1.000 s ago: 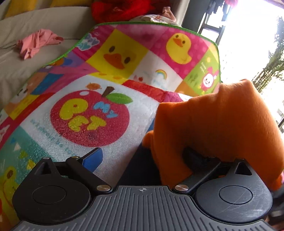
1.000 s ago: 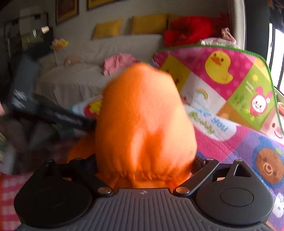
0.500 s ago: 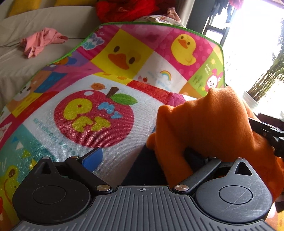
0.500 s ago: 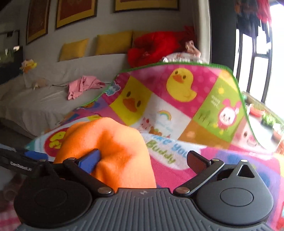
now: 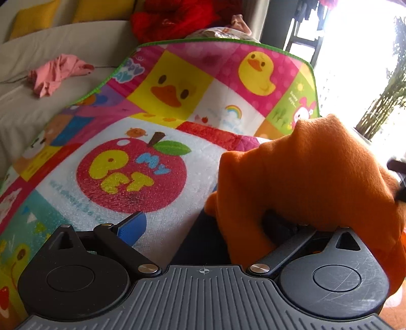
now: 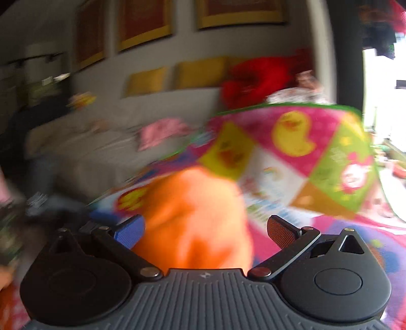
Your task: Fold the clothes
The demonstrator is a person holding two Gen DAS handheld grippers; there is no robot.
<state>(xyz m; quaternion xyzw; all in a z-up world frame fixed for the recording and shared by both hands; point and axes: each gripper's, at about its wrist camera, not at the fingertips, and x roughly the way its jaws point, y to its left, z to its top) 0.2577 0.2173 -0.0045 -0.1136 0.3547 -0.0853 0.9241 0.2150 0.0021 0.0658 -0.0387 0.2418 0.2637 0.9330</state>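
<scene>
- A bright orange fleece garment (image 5: pixel 312 177) is seen bunched in a soft mound on the colourful cartoon-printed play mat (image 5: pixel 157 142), at the right side of the left wrist view
- The left gripper (image 5: pixel 203 226) is seen with its jaws spread wide; the blue-padded finger (image 5: pixel 132 228) stands bare over the mat, while the other finger is buried under the orange fabric, which is draped over it rather than pinched
- In the right wrist view, which is blurred, the right gripper (image 6: pixel 205 228) is shown with its jaws spread to their widest; the blue pad (image 6: pixel 129 231) lies just beside the orange garment (image 6: pixel 192 215) and the reddish pad (image 6: pixel 281 231) stands apart from it
- The orange mound is placed between the right jaws, yet it is not pressed by them
- The mat is printed with a red apple (image 5: pixel 132 175) marked with yellow and blue letters, yellow ducks and a rainbow, and is edged in green
- A crumpled pink cloth (image 5: pixel 58 73) is seen well apart from the mat, on a beige sofa (image 5: pixel 38 106)
- Yellow cushions (image 6: pixel 175 76) and a red plush heap (image 6: pixel 256 78) are seen along the sofa back, with framed pictures (image 6: pixel 238 12) hung above on the wall
</scene>
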